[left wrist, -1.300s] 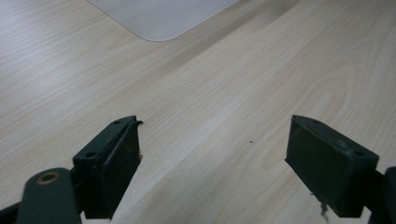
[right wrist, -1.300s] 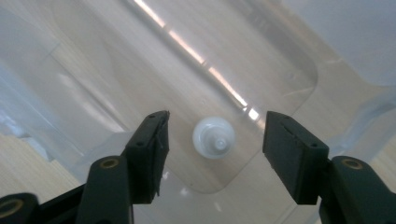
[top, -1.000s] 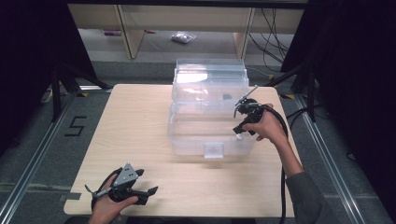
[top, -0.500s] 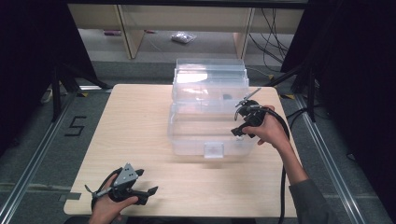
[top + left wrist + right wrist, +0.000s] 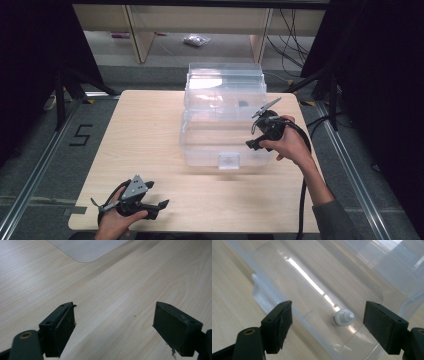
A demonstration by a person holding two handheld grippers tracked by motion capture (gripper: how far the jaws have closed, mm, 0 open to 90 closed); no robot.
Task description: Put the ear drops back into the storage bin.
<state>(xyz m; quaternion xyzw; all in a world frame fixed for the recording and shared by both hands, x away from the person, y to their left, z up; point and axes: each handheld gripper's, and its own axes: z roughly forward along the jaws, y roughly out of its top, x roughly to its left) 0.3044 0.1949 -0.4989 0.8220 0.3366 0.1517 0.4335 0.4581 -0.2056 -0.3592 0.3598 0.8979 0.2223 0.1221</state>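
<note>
Pale wood-grain worktop (image 5: pixel 150 130) carries everything, and nearest the person, at its front left corner, the left gripper (image 5: pixel 162 205) lies low in the person's left hand (image 5: pixel 114 226), jaws spread wide with only bare wood between them; the left gripper view shows the same wide gap and, farther off, a rounded translucent corner of plastic resting on the wood. Beyond it, past the middle of the worktop, stands a clear plastic storage box (image 5: pixel 222 135) with a small latch tab on its near wall. At the box's right end the right hand (image 5: pixel 291 145) holds the right gripper (image 5: pixel 250 145) just above the rim, tipped down toward the inside, jaws apart and gripping nothing. In the right gripper view the jaws frame the box's floor, where a small white cap-like piece (image 5: pixel 342 317) lies near the wall, closer to the right-hand jaw and untouched by either. Behind the box rises its raised clear lid (image 5: pixel 225 82), and past the worktop's far edge a wooden shelf frame (image 5: pixel 137 35) stands on the grey floor.
</note>
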